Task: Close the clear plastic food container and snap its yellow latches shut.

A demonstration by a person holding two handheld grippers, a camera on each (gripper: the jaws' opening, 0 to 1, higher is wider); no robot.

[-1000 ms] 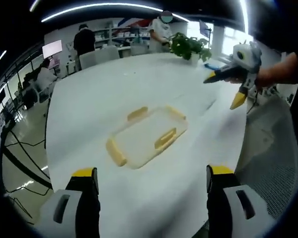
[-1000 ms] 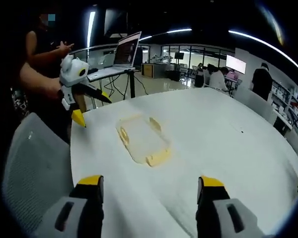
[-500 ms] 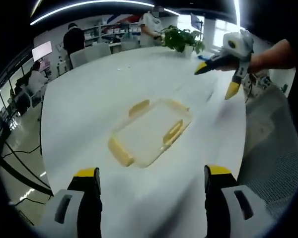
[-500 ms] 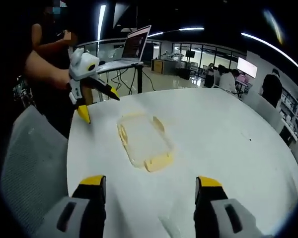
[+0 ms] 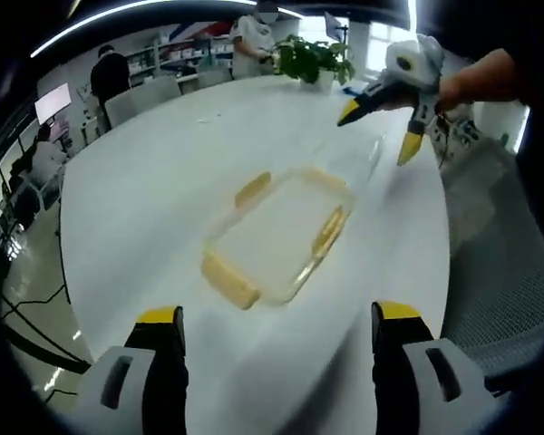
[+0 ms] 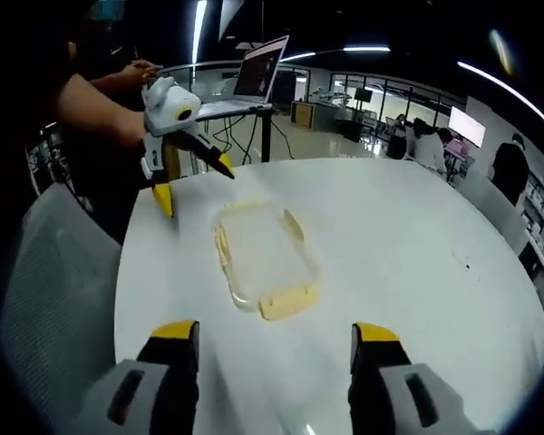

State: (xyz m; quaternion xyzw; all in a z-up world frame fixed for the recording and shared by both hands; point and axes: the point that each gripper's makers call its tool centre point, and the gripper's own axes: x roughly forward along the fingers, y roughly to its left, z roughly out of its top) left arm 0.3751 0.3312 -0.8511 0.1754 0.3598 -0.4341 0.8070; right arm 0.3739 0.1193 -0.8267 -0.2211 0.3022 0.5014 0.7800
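Left gripper view. The left tool is raised over the near edge of the white desk, its yellow-tipped jaws spread wide with nothing between them. The clear plastic food container lies flat on the desk ahead of the jaws, well apart from them, towards the desk's middle. Its yellow latches show on the near end, the far end and both long sides; whether any is snapped down cannot be told. The right tool hangs in the air beyond the container near the desk's far right edge, held in a hand, jaws parted and empty, tips pointing down towards the desk. A grey mesh chair stands off the desk's right edge. A potted plant sits at the desk's far edge, with people standing and seated behind it.

Right gripper view. The right tool is over the near edge of the desk, jaws wide and holding nothing. The container lies ahead, lengthwise away from the camera, one yellow latch at its near end. The left tool hovers just past the container's far left corner, held in a hand, jaws apart and empty. A laptop stands open on a stand beyond the desk's far edge. The mesh chair is off the left edge.
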